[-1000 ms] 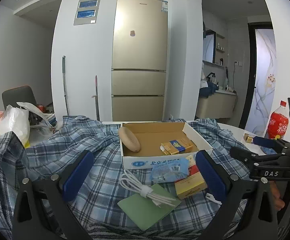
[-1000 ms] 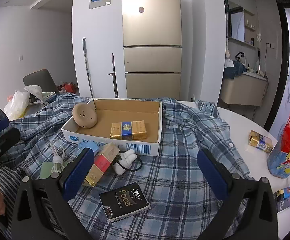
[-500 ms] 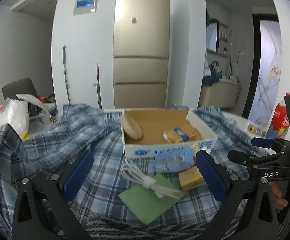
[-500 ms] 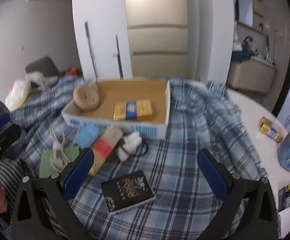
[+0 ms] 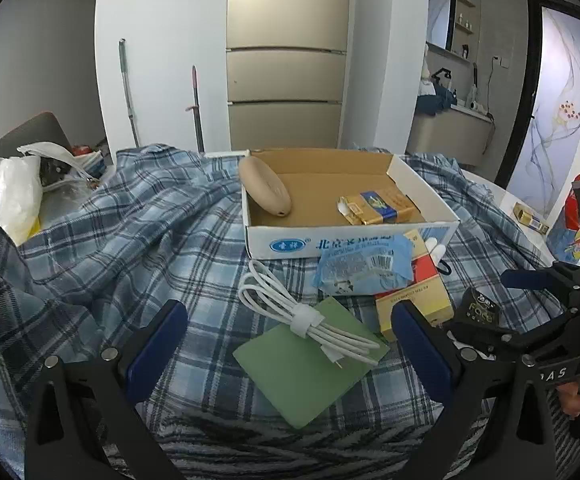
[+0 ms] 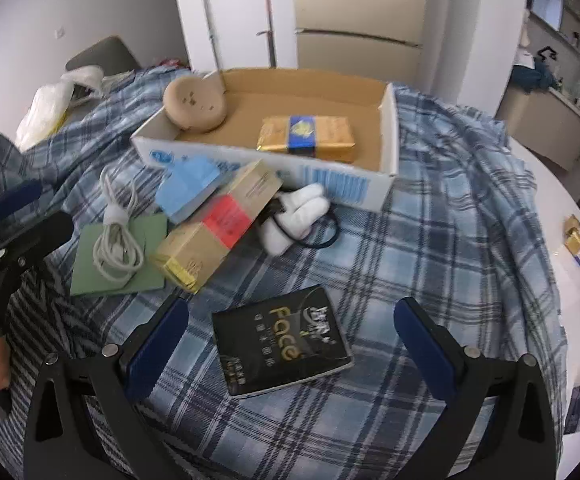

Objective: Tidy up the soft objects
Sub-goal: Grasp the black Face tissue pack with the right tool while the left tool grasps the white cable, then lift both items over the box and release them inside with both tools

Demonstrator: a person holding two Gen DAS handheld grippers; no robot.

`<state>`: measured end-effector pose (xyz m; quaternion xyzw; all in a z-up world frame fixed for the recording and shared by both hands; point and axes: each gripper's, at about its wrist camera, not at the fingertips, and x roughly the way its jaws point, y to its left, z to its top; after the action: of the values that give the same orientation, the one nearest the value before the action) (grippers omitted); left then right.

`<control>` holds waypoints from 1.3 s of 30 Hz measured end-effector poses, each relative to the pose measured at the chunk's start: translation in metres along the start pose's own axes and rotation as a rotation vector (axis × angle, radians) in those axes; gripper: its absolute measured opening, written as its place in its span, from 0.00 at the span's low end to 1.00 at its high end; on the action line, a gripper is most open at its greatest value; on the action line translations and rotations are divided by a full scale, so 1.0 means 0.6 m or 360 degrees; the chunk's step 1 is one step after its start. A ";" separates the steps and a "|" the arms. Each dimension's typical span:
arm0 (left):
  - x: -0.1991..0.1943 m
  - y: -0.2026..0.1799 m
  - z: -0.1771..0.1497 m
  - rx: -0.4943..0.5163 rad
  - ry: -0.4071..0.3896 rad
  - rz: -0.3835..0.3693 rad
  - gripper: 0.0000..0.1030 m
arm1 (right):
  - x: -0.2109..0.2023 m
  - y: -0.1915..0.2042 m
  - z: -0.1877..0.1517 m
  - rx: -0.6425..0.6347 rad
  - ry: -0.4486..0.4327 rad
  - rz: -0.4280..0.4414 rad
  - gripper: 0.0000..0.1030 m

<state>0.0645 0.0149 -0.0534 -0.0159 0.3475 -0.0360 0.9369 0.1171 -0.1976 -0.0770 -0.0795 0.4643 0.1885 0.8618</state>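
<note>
Plaid cloth [image 6: 430, 216] covers the table, with a fridge [image 5: 288, 52] behind. On it an open box [image 6: 386, 136] holds a tan cushion [image 6: 195, 105] and a gold pack [image 6: 308, 137]. Just before the box lie a blue packet [image 5: 364, 270], a white plush [image 6: 296, 216] (partly hidden), a cable [image 5: 310, 314] on a green pad [image 5: 306, 372], and a black pack [image 6: 284, 342]. Left gripper [image 5: 290, 350] and right gripper [image 6: 290, 346] both gape wide, empty.

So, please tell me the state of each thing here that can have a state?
Left claw: open, empty.
Right claw: open, empty.
Cardboard box: open, partly filled.
White cable: coiled, strapped.
Black packet: flat on the cloth.
Blue packet: crumpled.
Plaid cloth: spread, wrinkled.
</note>
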 end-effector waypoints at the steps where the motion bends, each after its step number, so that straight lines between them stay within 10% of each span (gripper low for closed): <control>1: 0.003 0.000 0.000 0.0000 0.0019 -0.0009 0.98 | 0.003 0.001 0.000 -0.0010 0.0020 -0.0003 1.00; 13: 0.034 -0.002 -0.002 0.0004 0.0180 -0.0064 0.78 | 0.028 0.012 -0.004 -0.0081 0.0153 -0.0048 0.88; 20: 0.055 -0.015 -0.005 0.0054 0.0278 -0.0083 0.65 | 0.031 0.020 -0.004 -0.0122 0.0158 -0.0042 0.65; 25: 0.073 -0.023 -0.009 0.0088 0.0355 -0.0089 0.30 | 0.008 0.008 -0.004 -0.0075 0.0047 -0.0024 0.64; 33: 0.053 -0.025 -0.008 0.0101 0.0260 -0.0112 0.21 | -0.022 -0.009 -0.005 0.0014 -0.0091 -0.0014 0.64; 39: -0.008 -0.023 -0.005 0.0108 -0.0033 -0.0197 0.21 | -0.057 -0.010 -0.005 0.0039 -0.0282 -0.0005 0.64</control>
<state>0.0582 0.0018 -0.0516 -0.0058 0.3347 -0.1056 0.9364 0.1002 -0.2123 -0.0505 -0.0527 0.3882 0.1878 0.9007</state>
